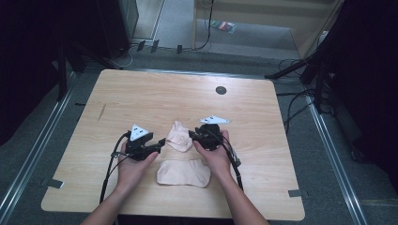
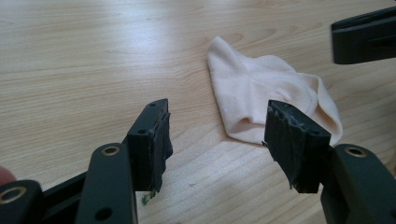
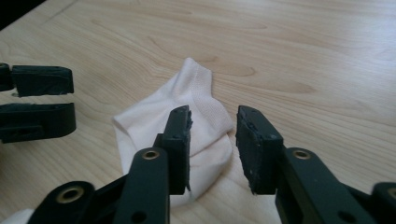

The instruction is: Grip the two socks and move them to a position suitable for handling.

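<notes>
Two pale pink socks lie on the wooden table (image 1: 141, 93). The crumpled sock (image 1: 179, 137) sits between my two grippers; the flatter sock (image 1: 184, 172) lies nearer the front edge, between the forearms. My left gripper (image 1: 161, 144) points right at the crumpled sock's left side, and its jaws are open with bare wood between them (image 2: 217, 135) and the sock (image 2: 261, 93) just beyond. My right gripper (image 1: 192, 136) points left at the sock's right side. Its jaws (image 3: 214, 140) stand apart over the sock's near edge (image 3: 154, 116), not pressing on it.
A dark round hole (image 1: 220, 90) marks the table's far side. Each gripper's tips show in the other's view (image 2: 364, 35) (image 3: 39, 100), close across the sock. Cables trail from both grippers toward the front edge. Black stands and cables (image 1: 300, 70) crowd the floor around the table.
</notes>
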Motion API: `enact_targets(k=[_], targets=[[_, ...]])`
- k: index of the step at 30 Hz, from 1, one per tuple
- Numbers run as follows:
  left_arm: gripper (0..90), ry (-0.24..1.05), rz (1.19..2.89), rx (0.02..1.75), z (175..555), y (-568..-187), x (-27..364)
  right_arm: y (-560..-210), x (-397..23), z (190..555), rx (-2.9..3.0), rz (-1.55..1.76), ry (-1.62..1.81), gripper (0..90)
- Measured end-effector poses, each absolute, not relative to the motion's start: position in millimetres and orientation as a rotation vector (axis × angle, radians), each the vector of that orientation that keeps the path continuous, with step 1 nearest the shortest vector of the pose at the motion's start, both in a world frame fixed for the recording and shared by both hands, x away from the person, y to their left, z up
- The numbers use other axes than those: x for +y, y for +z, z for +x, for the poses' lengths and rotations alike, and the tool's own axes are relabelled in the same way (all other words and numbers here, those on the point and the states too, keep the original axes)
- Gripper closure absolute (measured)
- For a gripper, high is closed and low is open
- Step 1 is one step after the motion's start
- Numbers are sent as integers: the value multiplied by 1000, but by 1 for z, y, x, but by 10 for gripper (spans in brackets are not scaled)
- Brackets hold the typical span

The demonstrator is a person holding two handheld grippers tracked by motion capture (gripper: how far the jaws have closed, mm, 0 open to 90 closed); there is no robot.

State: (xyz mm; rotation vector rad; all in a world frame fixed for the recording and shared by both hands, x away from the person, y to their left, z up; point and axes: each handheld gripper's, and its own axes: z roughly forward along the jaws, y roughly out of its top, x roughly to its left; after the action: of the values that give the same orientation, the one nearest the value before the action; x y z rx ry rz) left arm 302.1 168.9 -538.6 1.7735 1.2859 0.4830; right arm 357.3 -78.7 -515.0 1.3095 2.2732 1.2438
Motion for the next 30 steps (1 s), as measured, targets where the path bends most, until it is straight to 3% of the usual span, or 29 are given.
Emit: enact_targets(k=[12, 16, 20, 30], targets=[[444, 483, 1800, 1290, 305, -543, 168, -528, -56, 386, 2320, 1394, 1147, 671], [447, 479, 1792, 1297, 306, -543, 168, -533, -53, 387, 2342, 1390, 1104, 750], [448, 471, 1799, 1295, 306, -544, 168, -534, -52, 386, 2355, 1355, 1091, 890], [443, 463, 1817, 1294, 308, -547, 166, -521, -52, 380, 2337, 1289, 1112, 900]])
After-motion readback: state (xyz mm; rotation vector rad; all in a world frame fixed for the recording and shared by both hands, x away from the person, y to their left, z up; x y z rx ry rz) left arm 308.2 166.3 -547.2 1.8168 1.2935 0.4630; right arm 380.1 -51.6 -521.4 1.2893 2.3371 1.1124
